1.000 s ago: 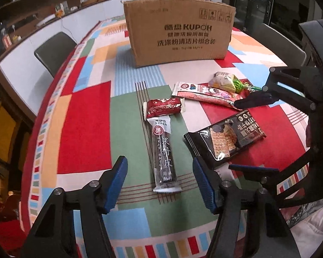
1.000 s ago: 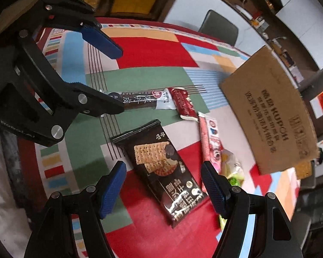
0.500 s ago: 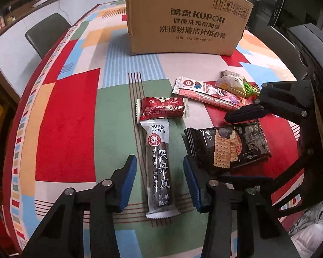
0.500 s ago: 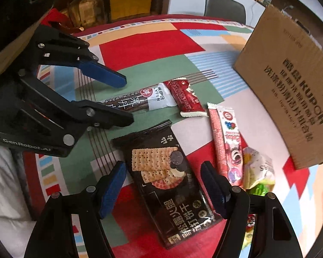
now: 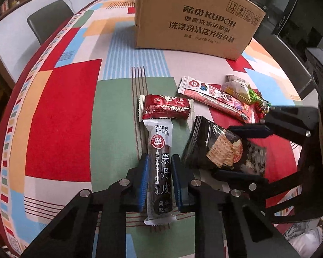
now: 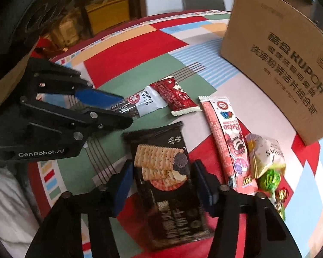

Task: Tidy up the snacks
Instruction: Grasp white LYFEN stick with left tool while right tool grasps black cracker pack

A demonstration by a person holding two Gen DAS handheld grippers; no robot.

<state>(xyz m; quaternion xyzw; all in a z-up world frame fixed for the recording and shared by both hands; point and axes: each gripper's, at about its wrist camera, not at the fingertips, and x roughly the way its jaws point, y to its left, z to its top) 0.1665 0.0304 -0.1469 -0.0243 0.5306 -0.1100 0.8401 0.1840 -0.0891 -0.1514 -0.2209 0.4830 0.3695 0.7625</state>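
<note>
My left gripper (image 5: 160,179) is shut on a long dark haw-roll stick (image 5: 160,161) that lies on the tablecloth; it also shows in the right wrist view (image 6: 137,105). My right gripper (image 6: 162,186) is shut on a black cracker pack (image 6: 165,172), whose near end looks tilted up in the left wrist view (image 5: 224,148). A red wafer pack (image 5: 165,107), a pink candy stick (image 5: 217,99) and a white-green sweet bag (image 5: 239,88) lie beyond them.
A brown cardboard box (image 5: 196,19) stands at the far side of the round table with its patchwork cloth (image 5: 60,111). Grey chairs (image 5: 49,19) stand around the table edge. The left gripper body (image 6: 53,111) sits close beside the right one.
Both grippers moved forward and closed: the left onto the haw-roll stick, the right onto the cracker pack, whose end has lifted.
</note>
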